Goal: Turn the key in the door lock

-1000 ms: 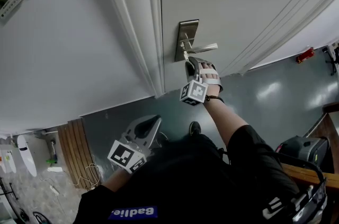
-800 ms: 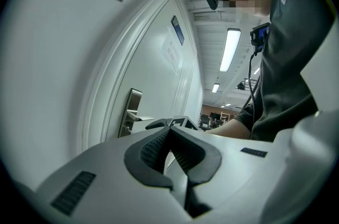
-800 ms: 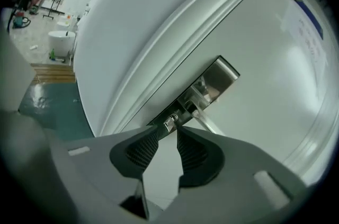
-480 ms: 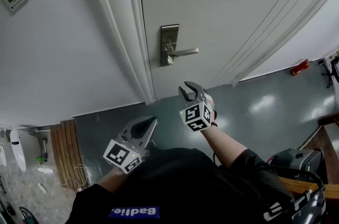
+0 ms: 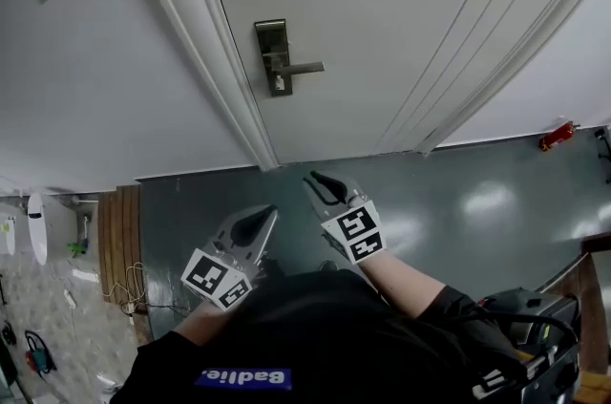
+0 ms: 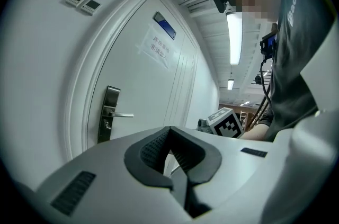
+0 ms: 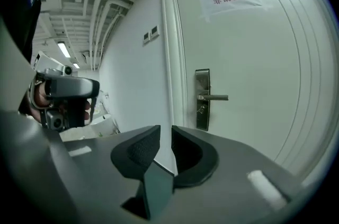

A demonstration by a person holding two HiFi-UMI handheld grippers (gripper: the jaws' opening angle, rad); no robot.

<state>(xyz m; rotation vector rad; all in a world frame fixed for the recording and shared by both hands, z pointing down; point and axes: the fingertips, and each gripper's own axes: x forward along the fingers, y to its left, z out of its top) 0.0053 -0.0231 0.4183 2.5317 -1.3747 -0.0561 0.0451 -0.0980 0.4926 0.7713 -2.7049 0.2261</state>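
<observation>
While both are held close to the person's body, the left hand-held gripper (image 5: 265, 213) has its jaws together on nothing, and the right hand-held gripper (image 5: 320, 184) beside it is closing, with a narrow empty gap. Well ahead of both, the key (image 7: 200, 109) sits in the lock plate (image 5: 274, 56) under the lever handle (image 5: 301, 68).
</observation>
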